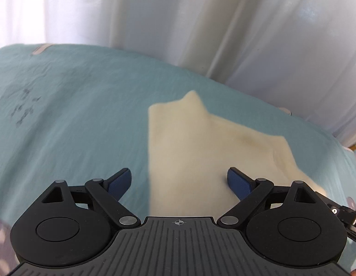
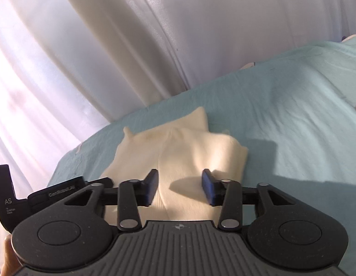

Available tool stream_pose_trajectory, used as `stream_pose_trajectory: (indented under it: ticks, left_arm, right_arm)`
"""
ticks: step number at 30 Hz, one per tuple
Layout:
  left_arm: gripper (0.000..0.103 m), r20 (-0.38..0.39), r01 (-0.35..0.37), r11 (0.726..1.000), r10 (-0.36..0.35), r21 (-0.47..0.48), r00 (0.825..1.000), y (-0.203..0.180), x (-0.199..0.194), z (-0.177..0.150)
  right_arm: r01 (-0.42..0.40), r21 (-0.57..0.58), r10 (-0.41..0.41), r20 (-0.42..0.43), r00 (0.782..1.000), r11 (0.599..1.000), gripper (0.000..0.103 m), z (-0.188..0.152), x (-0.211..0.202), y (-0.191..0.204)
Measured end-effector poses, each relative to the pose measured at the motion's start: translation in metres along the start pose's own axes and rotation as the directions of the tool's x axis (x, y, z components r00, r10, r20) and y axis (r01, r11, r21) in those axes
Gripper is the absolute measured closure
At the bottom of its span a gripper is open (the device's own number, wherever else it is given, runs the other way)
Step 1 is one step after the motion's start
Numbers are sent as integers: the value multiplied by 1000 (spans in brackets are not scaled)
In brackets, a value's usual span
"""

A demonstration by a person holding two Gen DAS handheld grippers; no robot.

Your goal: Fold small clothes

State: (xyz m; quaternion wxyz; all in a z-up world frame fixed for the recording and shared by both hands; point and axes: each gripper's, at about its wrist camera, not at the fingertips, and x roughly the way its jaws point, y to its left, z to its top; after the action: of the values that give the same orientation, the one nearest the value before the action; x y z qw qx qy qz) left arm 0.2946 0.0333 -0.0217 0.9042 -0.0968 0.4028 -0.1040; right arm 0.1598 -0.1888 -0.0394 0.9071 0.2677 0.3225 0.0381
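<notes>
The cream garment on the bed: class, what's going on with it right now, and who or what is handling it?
A person is folding a small cream garment on a teal bedsheet, with a hand-held gripper in each hand. The garment lies partly folded, one layer over another. The left hand-held gripper is open above its left edge. The right hand-held gripper is open too, with nothing pinched. Neither holds the cloth at this moment. White curtains hang behind the bed.
</notes>
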Motion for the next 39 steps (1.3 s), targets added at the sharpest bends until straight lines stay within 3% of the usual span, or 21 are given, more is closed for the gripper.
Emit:
stream_pose_trajectory:
  ticks: [2, 4, 5, 7, 9, 13, 16, 17, 18, 21, 22, 23, 24, 25, 26, 31, 34, 37, 39]
  left_arm:
    - [8, 9, -12, 1000, 13, -26, 1000, 17, -31, -32]
    - [8, 43, 8, 999, -6, -44, 999, 30, -63, -60]
    - [9, 22, -23, 999, 24, -35, 999, 33, -77, -72]
    - [9, 22, -57, 998, 57, -2, 998, 39, -96, -92]
    - [9, 18, -33, 999, 32, 41, 999, 42, -106, -104]
    - [10, 14, -48, 992, 47, 115, 999, 30, -103, -112]
    - [10, -3, -47, 993, 47, 109, 999, 23, -93, -111]
    - [10, -7, -44, 994, 45, 104, 999, 22, -90, -110]
    - [10, -12, -50, 994, 51, 99, 999, 22, -87, -109]
    - [11, -17, -83, 992, 85, 91, 996, 21, -85, -107]
    - [11, -11, -99, 990, 101, 96, 995, 22, -85, -108]
    - [11, -9, -112, 988, 113, 105, 994, 23, -86, -109]
    - [11, -9, -130, 985, 132, 116, 991, 23, -86, -110]
    - [11, -15, -150, 981, 153, 120, 988, 25, -86, -111]
    - [10, -27, -158, 980, 162, 118, 986, 27, -86, -111]
    - [13, -74, -102, 994, 104, 35, 992, 40, -107, -101]
    - [12, -5, -95, 995, 95, 20, 995, 43, -127, -90]
    - [11, 69, -100, 995, 99, 22, 993, 39, -136, -75]
    - [11, 77, -91, 995, 87, 49, 993, 33, -128, -66]
  right_arm:
    - [64, -32, -66, -76, 995, 997, 26, -20, -21, -7]
    - [62, 13, -60, -133, 989, 998, 26, -35, -37, -20]
    - [52, 47, -44, -159, 986, 998, 26, -40, -42, -25]
    - [11, 116, 10, -175, 985, 993, 26, -46, -51, -33]
    - [-54, 180, 84, -166, 982, 982, 26, -45, -49, -35]
    - [-168, 338, 233, -163, 959, 926, 28, -45, -31, -32]
    - [-117, 338, 193, -199, 961, 934, 56, -45, -17, -23]
    - [-111, 320, 186, -215, 959, 941, 75, -43, -12, -20]
    - [-114, 314, 189, -220, 957, 943, 88, -42, -11, -18]
    - [-284, 437, 369, -123, 921, 854, 89, -41, -15, -32]
    - [-279, 434, 359, -114, 926, 857, 89, -40, -17, -35]
    - [-219, 377, 288, -138, 947, 900, 89, -39, -18, -34]
    - [-116, 272, 168, -176, 970, 955, 89, -39, -17, -29]
    - [-42, 175, 75, -190, 979, 984, 91, -40, -15, -25]
    - [-27, 123, 49, -179, 983, 992, 87, -42, -17, -23]
    - [31, -5, -31, -134, 990, 1000, 84, -33, -33, -6]
    - [94, -125, -99, -37, 994, 988, 79, -19, -52, 5]
    - [85, -268, -85, 9, 996, 960, 79, -15, -46, 29]
    - [54, -353, -56, 3, 998, 934, 79, -20, -35, 46]
